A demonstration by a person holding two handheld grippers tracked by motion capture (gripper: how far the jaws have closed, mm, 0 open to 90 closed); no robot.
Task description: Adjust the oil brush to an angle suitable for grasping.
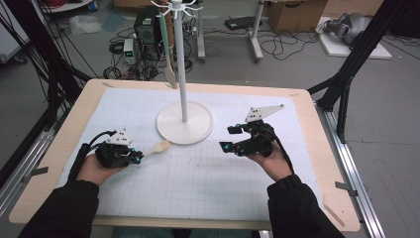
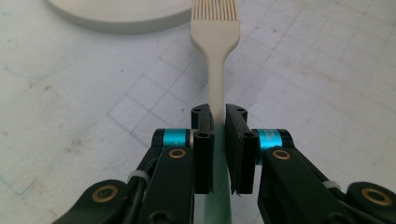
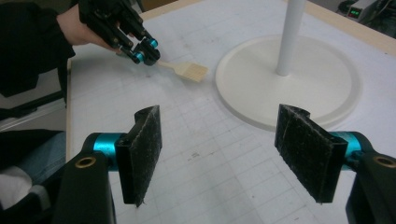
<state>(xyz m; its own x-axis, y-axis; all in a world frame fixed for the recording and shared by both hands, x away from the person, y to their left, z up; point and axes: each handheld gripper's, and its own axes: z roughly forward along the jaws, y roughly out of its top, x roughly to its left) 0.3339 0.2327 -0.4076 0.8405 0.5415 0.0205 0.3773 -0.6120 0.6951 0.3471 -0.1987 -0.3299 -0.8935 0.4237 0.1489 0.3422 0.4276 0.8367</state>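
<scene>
A cream brush (image 1: 159,147) with a ribbed head and a pale green handle end points at the round base of the white stand (image 1: 184,130). My left gripper (image 1: 138,157) is shut on its handle; in the left gripper view the two black pads (image 2: 203,140) press the handle of the brush (image 2: 215,37) from both sides. The right gripper view shows the same left gripper (image 3: 144,51) holding the brush (image 3: 187,70) low over the mat. My right gripper (image 1: 227,139) stands open right of the base, nothing between its pads (image 3: 140,149).
The stand's pole (image 1: 181,59) rises from the base (image 3: 289,79) to hooks at the top, where a pale spatula (image 1: 170,74) hangs. A white gridded mat (image 1: 198,178) covers the wooden table (image 1: 341,198). Cables and boxes lie on the floor beyond.
</scene>
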